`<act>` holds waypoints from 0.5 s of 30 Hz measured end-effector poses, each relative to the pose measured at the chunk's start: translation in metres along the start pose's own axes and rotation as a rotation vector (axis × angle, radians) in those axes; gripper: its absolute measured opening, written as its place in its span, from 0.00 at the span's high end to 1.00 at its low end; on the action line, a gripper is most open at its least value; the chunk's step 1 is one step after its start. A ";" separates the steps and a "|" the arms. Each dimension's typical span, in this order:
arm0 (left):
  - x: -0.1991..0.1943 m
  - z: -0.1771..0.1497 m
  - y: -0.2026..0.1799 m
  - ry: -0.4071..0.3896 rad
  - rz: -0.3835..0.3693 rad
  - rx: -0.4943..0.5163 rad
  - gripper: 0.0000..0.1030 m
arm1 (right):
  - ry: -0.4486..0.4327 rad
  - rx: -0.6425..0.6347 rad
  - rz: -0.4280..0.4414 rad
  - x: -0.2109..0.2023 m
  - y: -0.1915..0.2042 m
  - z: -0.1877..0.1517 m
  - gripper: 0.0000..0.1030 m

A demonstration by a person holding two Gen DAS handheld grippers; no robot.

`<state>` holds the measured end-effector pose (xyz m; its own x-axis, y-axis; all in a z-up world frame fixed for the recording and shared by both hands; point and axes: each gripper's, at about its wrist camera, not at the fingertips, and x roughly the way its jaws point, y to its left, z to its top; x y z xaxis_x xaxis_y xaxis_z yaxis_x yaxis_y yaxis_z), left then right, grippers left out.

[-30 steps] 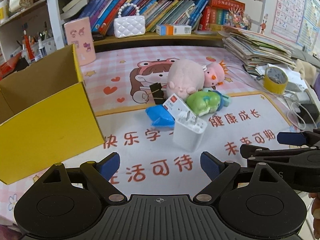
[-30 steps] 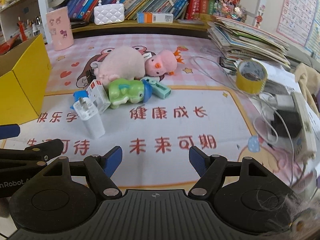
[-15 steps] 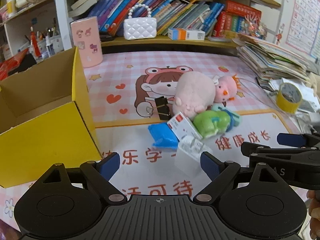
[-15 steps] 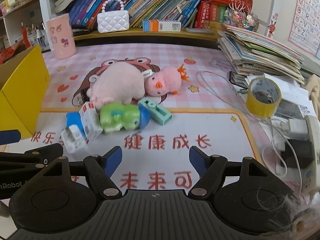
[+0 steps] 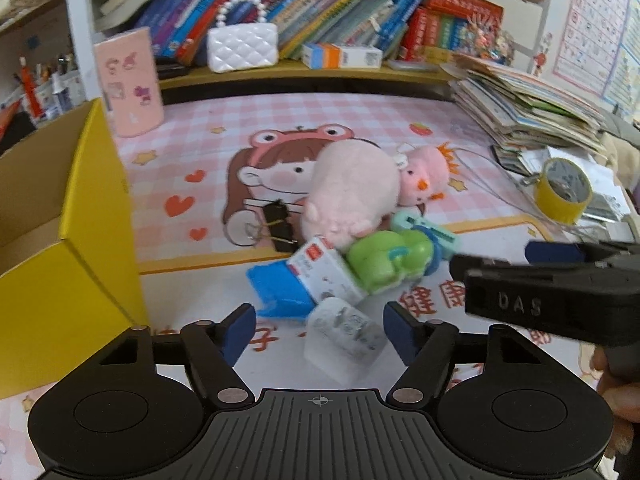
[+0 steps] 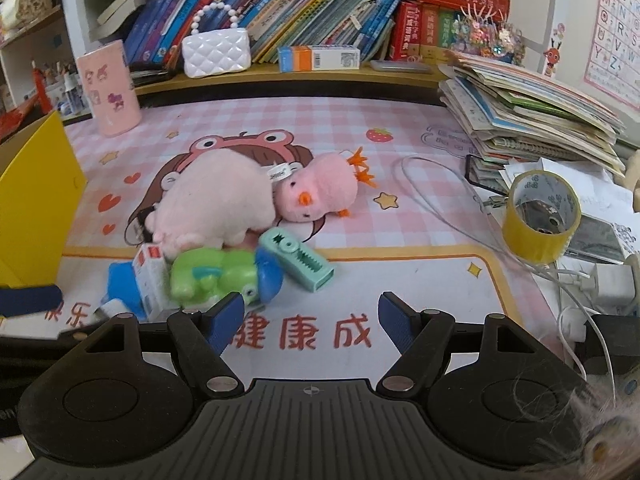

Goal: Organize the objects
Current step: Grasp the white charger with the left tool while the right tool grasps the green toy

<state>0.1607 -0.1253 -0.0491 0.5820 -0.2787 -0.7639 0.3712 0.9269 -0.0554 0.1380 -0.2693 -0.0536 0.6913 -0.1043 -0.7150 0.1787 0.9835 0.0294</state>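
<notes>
A heap of small things lies on the pink desk mat: a pink plush pig, a pink plush chick, a green toy, a teal stapler-like item, a small white and red box, a blue pack, a black binder clip. A white charger plug sits between the open fingers of my left gripper. My right gripper is open and empty, just right of the green toy.
An open yellow box stands at the left. A stack of books, a yellow tape roll and cables fill the right side. A shelf of books, a white purse and a pink cup are behind.
Both grippers have moved forward toward the heap. The white charger now lies between my left fingers; the green toy is now beside my right gripper's left finger.
</notes>
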 end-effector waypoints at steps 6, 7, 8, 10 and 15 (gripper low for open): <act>0.010 -0.002 -0.019 0.045 -0.001 0.107 0.43 | -0.010 0.022 0.011 0.002 -0.006 0.004 0.30; 0.013 -0.002 -0.020 0.051 -0.001 0.114 0.48 | -0.006 0.021 0.014 0.003 -0.006 0.004 0.30; 0.016 -0.003 -0.020 0.058 -0.003 0.115 0.52 | 0.000 0.021 0.020 0.004 -0.006 0.004 0.30; 0.022 -0.006 -0.019 0.073 0.006 0.106 0.57 | 0.009 0.019 0.035 0.006 -0.004 0.004 0.30; 0.020 -0.007 -0.010 0.062 0.015 0.055 0.58 | 0.001 -0.001 0.081 0.007 0.003 0.006 0.25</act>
<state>0.1632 -0.1383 -0.0684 0.5424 -0.2472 -0.8030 0.4033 0.9150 -0.0093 0.1478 -0.2681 -0.0544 0.7031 -0.0244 -0.7107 0.1214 0.9889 0.0861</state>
